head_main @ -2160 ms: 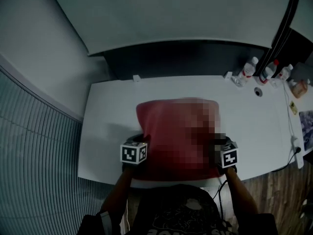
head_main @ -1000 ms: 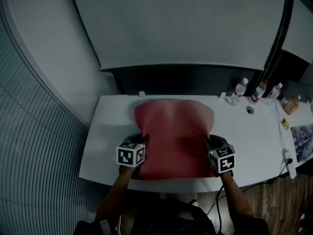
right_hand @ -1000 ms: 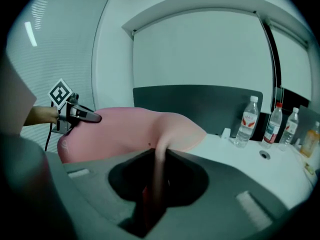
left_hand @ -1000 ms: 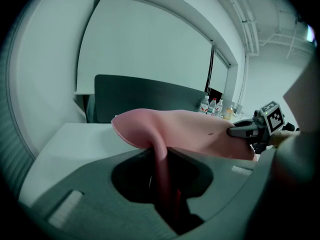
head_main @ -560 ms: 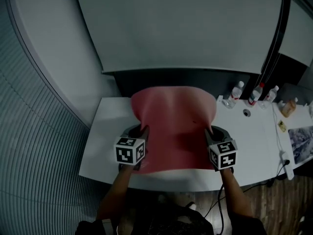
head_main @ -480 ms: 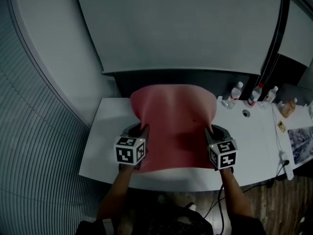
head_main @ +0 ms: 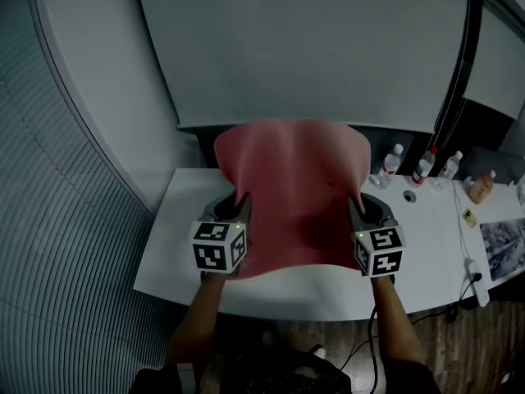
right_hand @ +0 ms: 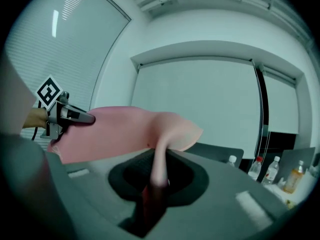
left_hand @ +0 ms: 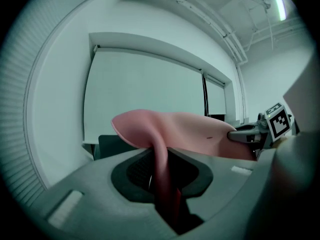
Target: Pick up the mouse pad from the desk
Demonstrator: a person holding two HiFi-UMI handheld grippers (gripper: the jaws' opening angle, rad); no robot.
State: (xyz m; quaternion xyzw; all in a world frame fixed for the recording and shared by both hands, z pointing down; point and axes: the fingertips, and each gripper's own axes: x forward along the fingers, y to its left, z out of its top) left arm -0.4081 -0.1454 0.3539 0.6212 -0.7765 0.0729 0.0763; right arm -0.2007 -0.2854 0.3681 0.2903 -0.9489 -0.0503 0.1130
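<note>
Mouse pad (head_main: 291, 191), 1, pink: centre frame above tabletop (head_main: 426, 249), stretched level between left claw (head_main: 243, 207) and right claw (head_main: 354, 208), each clamped on 1 side edge.

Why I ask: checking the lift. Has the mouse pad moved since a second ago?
Yes, upward: the mouse pad lay on the desk; now its far edge reaches the pale panel behind.

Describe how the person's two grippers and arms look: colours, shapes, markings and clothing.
The left gripper and the right gripper are alike: grey moulded bodies with a dark recess behind the jaws. Each carries a white cube printed with black square markers. The forearms are bare, with no sleeves reaching them. The top looks dark.
</note>
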